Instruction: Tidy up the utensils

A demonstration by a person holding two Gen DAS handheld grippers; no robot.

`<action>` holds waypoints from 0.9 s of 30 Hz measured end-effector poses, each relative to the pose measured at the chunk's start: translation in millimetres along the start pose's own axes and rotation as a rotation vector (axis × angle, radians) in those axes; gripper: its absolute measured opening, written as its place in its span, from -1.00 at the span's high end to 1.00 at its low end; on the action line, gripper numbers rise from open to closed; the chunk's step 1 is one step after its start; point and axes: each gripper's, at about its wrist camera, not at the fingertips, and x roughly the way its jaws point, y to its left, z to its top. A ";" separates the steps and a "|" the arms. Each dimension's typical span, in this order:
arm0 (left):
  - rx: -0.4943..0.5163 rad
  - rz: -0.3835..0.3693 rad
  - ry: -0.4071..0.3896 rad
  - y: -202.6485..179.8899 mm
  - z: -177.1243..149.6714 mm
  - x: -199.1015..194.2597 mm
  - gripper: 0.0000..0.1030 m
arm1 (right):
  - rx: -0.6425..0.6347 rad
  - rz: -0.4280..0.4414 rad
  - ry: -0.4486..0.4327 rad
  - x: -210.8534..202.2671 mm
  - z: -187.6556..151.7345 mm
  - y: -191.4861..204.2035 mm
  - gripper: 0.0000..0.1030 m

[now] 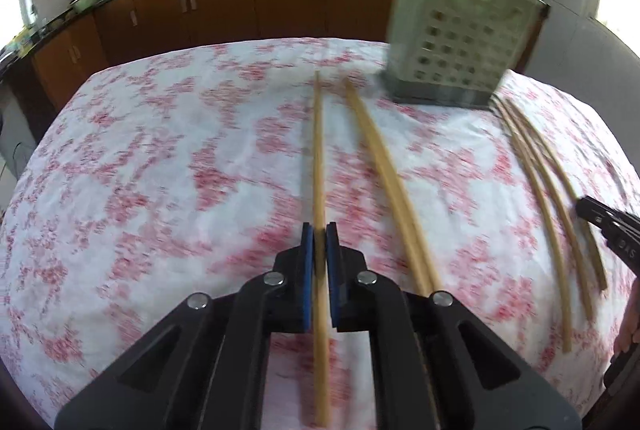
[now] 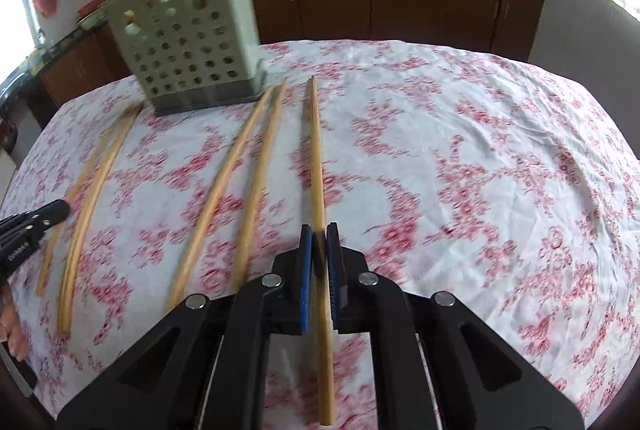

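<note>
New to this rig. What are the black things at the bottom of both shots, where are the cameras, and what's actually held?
No robot here: a person carries a two-finger tool in each hand, with a fisheye camera on each looking along its fingers.

The left wrist view shows the left tool, shut on one chopstick. The right wrist view shows the right tool, shut on another chopstick.

Both work over a table with a red-flowered cloth. More chopsticks lie loose on it. At the far edge stands a perforated holder that already has chopsticks in it.

Wooden chopsticks flat on cloth, apparently six.
</note>
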 end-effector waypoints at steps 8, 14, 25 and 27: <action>-0.059 0.024 -0.013 37.1 8.7 3.7 0.79 | 0.027 -0.048 -0.021 4.3 3.9 -19.2 0.83; -0.074 0.009 -0.013 38.4 8.7 4.5 0.79 | 0.035 -0.039 -0.021 4.1 3.3 -20.7 0.83; -0.072 0.010 -0.014 41.4 5.7 3.6 0.79 | 0.028 -0.049 -0.021 4.2 3.0 -19.0 0.83; -0.074 0.006 -0.014 42.2 5.1 3.7 0.79 | 0.027 -0.049 -0.021 4.3 2.9 -18.6 0.83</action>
